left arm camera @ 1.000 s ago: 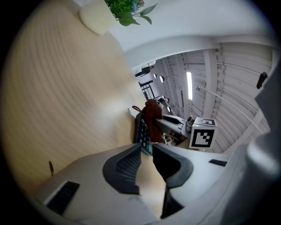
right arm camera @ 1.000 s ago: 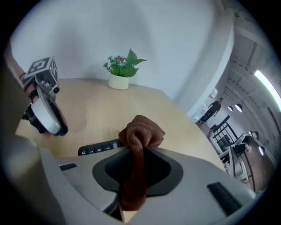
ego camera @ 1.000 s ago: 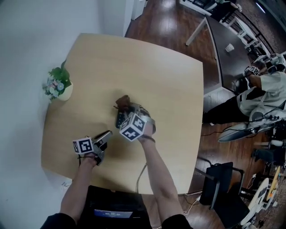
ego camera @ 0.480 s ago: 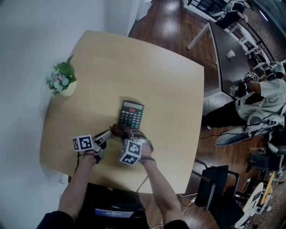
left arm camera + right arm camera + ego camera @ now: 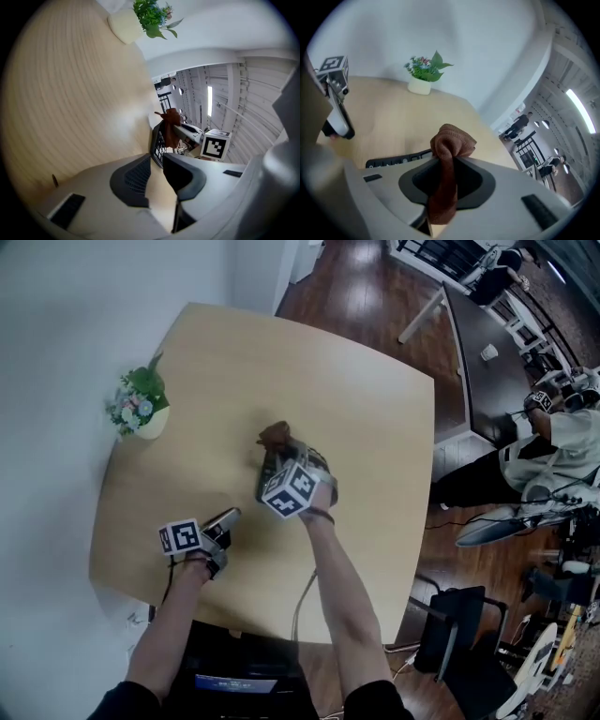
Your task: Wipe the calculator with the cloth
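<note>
Over the black calculator [image 5: 266,478] on the round wooden table [image 5: 375,409] hovers my right gripper [image 5: 281,454], shut on a bunched brown cloth [image 5: 275,435]. The cloth [image 5: 452,140] sticks up between the jaws at the calculator's far end, and only a strip of the calculator [image 5: 398,160] shows below it. My left gripper [image 5: 230,517] lies low on the table just left of the calculator's near end, apart from it. Its jaws leave a narrow slit with nothing in it, and past them the calculator [image 5: 157,143] and cloth [image 5: 171,126] show.
A small potted plant [image 5: 141,409] stands at the table's left edge by the white wall. A person [image 5: 553,437] sits at a dark table [image 5: 478,352] on the right. A dark chair [image 5: 469,634] stands near the table's front right.
The right gripper drew the cloth back along the calculator to its near end, baring the keys, then pushed it out to the far end again. The left gripper stayed put.
</note>
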